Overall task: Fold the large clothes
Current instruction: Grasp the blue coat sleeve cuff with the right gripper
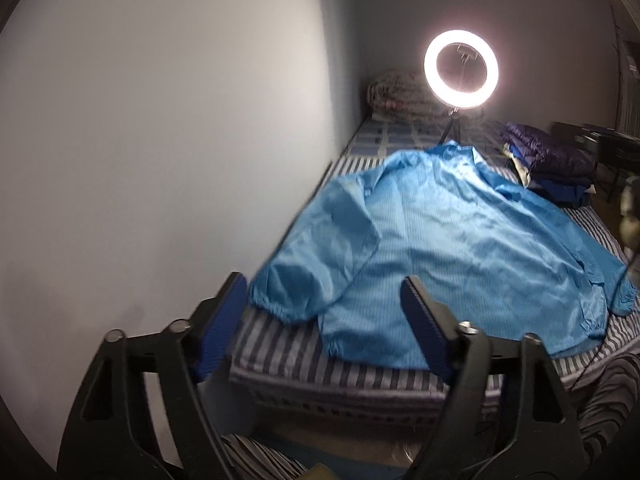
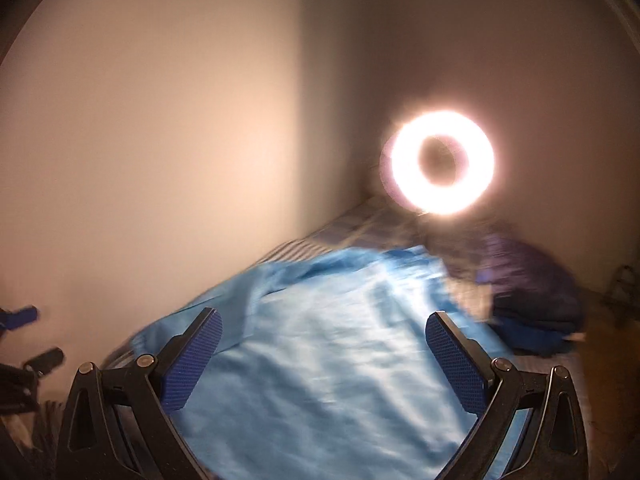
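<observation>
A light blue garment (image 1: 448,248) lies spread flat on a striped bed (image 1: 288,344), its body running from the near edge toward the far end and a sleeve out to each side. The left sleeve (image 1: 316,256) ends in a gathered cuff near the near-left corner of the mattress; the right sleeve reaches the right edge, where its cuff is partly cut off by the picture's rim.

The left gripper (image 1: 324,300) hangs over the near edge of the bed, its jaws parted with nothing between them, the left cuff and the hem just beyond the blue pads (image 1: 420,324). The right gripper (image 2: 324,332) is over the middle of the cloth, jaws wide and released, touching nothing that can be made out; this view is heavily smeared, so folds and edges are hard to read.

At the far end a lit ring light (image 1: 461,69) stands on a tripod, with a rolled patterned quilt (image 1: 394,94) behind it, partly hidden by the glare. A stack of dark folded clothes (image 1: 552,168) sits at the far right of the bed. Furniture at the far right is too dark to identify.
</observation>
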